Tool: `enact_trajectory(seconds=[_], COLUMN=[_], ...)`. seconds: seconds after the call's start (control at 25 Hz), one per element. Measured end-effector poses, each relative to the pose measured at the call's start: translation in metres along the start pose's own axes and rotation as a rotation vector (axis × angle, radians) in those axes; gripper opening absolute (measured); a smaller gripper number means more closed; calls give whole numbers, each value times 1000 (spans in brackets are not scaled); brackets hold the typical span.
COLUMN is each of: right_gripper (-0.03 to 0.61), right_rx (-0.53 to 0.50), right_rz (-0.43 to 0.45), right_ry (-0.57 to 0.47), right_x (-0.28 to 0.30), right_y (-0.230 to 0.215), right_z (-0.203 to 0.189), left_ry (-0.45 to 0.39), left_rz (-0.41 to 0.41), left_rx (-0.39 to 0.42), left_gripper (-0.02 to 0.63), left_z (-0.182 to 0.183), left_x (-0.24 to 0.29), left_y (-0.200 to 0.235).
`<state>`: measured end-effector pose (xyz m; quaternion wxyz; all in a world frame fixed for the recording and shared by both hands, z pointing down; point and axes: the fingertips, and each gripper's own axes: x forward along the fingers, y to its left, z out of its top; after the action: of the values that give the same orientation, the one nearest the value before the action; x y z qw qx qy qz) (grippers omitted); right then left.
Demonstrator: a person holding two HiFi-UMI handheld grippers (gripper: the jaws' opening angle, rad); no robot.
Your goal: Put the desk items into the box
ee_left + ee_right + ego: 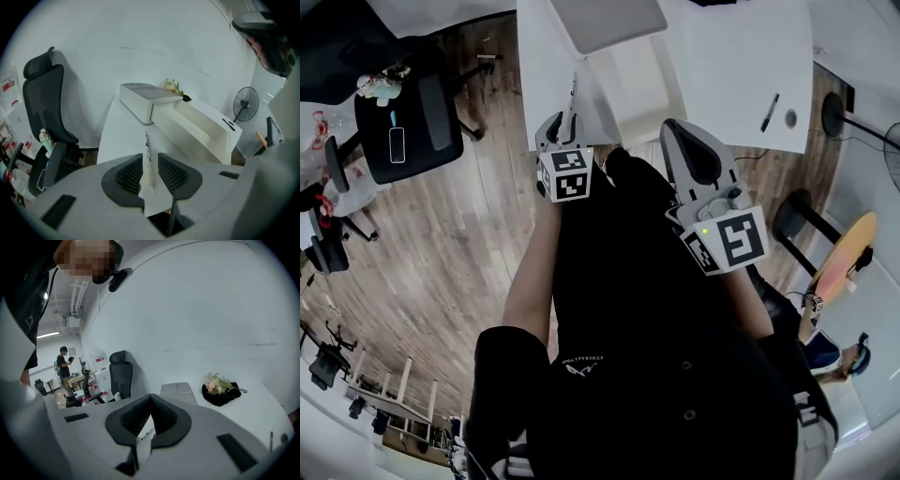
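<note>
Over the near edge of the white tabletop (741, 56) I hold both grippers, the left gripper (565, 120) at the left and the right gripper (673, 129) closer to the middle. My left fingers (129, 176) are drawn in narrow and clamp a slim pen (147, 143), which sticks out from between them toward the far side. From above, that pen (574, 94) hangs over the tabletop just left of the open white box (633, 75). The box's grey lid (605, 23) lies at the box's far left end. My right fingers (136, 416) meet at their tips. In the slit behind the tips only a sliver of white with small dark print shows, and I cannot tell what it is. Farther right on the tabletop, well apart from the box, lie a dark pen (769, 112) and a small round thing (790, 118) just beside it. On the far part of the tabletop, right of the lid, a bunch of flowers (218, 383) rests on a black cloth (220, 397). A black office chair (412, 127) stands on the wooden floor (469, 234) to the left. A standing fan (244, 104) is off to the right, beyond the box.
</note>
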<state>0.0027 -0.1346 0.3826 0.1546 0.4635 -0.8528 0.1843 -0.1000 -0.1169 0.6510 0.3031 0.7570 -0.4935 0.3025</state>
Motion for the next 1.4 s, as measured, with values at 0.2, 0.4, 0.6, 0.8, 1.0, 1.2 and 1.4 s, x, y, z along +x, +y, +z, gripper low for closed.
enact_trajectory(seconds=[0.2,0.4,0.6,0.8,1.0,1.2,1.4], right_gripper=[-2,-2,-2,-2,-2,-2,-2], right_rx=[10,19,24,27,31,32,28], right_rz=[-11,-13,-13,-13,-17,-14,1], right_ry=[14,24,25,22,14,2,-16], right_x=[13,17,15,9,3,-3,-11], right_y=[1,-3,-7,-15,-18,-18,-16], right_z=[-1,-3,-5,-8,-7,-7,-5], left_ry=[79,124,164,158,136,83,22], left_rz=[4,-8,20,61,74,77,98], left_rx=[-7,-8,-22,-37,-42,-53,-58], left_gripper=[84,84,84,58,55,55,55], left_z=[-12,-18,-27,-28,-24,-13,1], left_x=[15,23,27,28,20,11,-2], left_y=[5,-1,0,1,2,1,1])
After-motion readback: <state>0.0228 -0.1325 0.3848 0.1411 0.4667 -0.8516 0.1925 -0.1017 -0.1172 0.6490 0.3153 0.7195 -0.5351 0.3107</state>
